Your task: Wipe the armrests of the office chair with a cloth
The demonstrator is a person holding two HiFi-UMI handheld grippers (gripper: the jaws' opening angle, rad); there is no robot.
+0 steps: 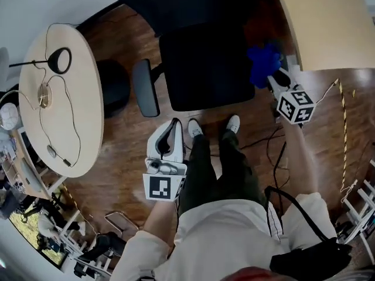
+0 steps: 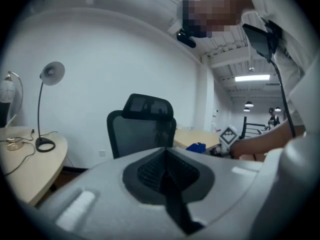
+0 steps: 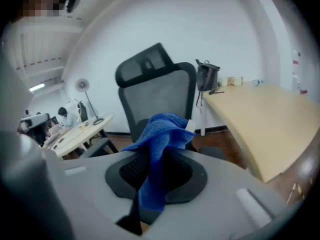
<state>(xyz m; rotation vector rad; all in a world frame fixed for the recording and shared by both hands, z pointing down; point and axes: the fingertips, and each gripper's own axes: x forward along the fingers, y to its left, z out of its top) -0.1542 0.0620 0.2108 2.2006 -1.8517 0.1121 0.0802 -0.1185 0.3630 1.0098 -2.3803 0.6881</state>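
Note:
The black office chair (image 1: 208, 69) stands in front of me, its grey left armrest (image 1: 145, 88) in plain sight. My right gripper (image 1: 272, 75) is shut on a blue cloth (image 1: 263, 60) at the chair's right side; that armrest is hidden under the cloth. In the right gripper view the cloth (image 3: 160, 139) bunches up over the closed jaws, with the chair's mesh back (image 3: 155, 89) behind. My left gripper (image 1: 174, 127) is held low by my legs, shut and empty. It faces the chair (image 2: 142, 129) from a distance.
An oval table (image 1: 88, 116) with a desk lamp (image 1: 58, 60) and cables lies to the left. A light wooden desk (image 1: 328, 22) is at the right, with a black bag (image 3: 207, 76) on it. Cables (image 1: 275, 151) trail on the wooden floor near my shoes (image 1: 193, 127).

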